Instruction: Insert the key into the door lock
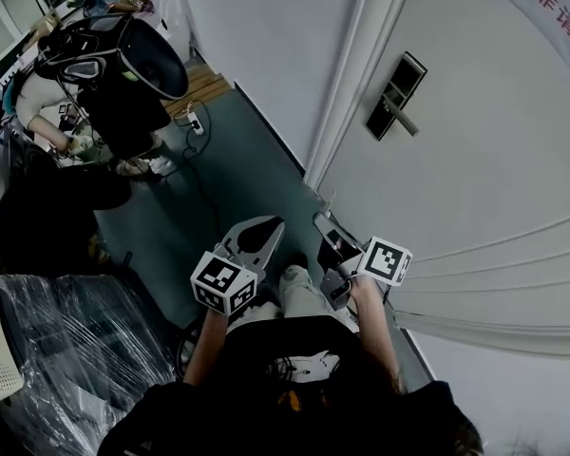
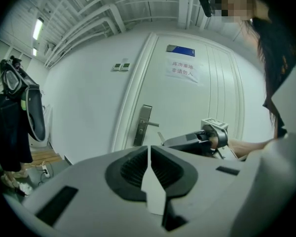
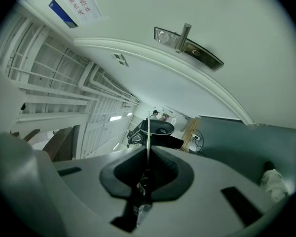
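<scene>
Jaws of right gripper [image 3: 148,148] clamped on the key [image 3: 148,130], its blade edge-on and sticking out past them. Left gripper [image 2: 149,151] jaws pressed together, nothing between.

Door lock [image 1: 396,96] sits upper right in head view, well apart from both grippers.

We judge this the approach step. Next: raise the key and line its blade up with the keyhole, which we cannot make out.

Power strip [image 1: 198,122] on floor, upper left. Nothing blocks the path.
</scene>
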`<action>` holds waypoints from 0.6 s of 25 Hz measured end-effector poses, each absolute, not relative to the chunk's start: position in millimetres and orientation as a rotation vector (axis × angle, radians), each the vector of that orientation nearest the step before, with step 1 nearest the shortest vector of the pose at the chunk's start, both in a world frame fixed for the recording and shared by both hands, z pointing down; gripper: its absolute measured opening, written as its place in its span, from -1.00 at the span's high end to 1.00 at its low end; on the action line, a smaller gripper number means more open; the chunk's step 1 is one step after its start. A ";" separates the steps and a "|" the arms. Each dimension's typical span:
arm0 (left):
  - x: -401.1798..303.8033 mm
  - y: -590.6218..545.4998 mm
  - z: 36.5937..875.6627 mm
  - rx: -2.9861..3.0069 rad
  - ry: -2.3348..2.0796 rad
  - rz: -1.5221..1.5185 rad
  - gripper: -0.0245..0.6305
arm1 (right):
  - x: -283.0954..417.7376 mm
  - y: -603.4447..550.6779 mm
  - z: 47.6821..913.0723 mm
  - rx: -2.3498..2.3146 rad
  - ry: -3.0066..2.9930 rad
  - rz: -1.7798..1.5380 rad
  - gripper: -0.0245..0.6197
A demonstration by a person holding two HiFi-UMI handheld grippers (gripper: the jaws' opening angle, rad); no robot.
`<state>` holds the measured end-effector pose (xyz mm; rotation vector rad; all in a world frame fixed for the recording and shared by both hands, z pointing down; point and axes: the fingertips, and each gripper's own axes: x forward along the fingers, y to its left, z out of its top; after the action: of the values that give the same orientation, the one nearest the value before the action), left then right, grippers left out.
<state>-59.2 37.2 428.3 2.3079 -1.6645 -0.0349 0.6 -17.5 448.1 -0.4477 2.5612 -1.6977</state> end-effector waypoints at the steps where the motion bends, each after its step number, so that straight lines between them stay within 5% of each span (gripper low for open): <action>1: -64.0 29.9 429.6 2.298 -1.676 -0.032 0.85 | -2.0 -27.3 449.3 -0.444 2.556 -1.701 0.87; 15: -71.6 -153.6 421.3 2.301 -1.695 -0.007 0.85 | -4.4 -169.8 474.8 -0.413 2.614 -1.754 0.87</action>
<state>-71.6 -153.6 421.3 2.3014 -1.6947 -0.0066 -4.4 -169.8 474.8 -0.4131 2.6136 -1.7541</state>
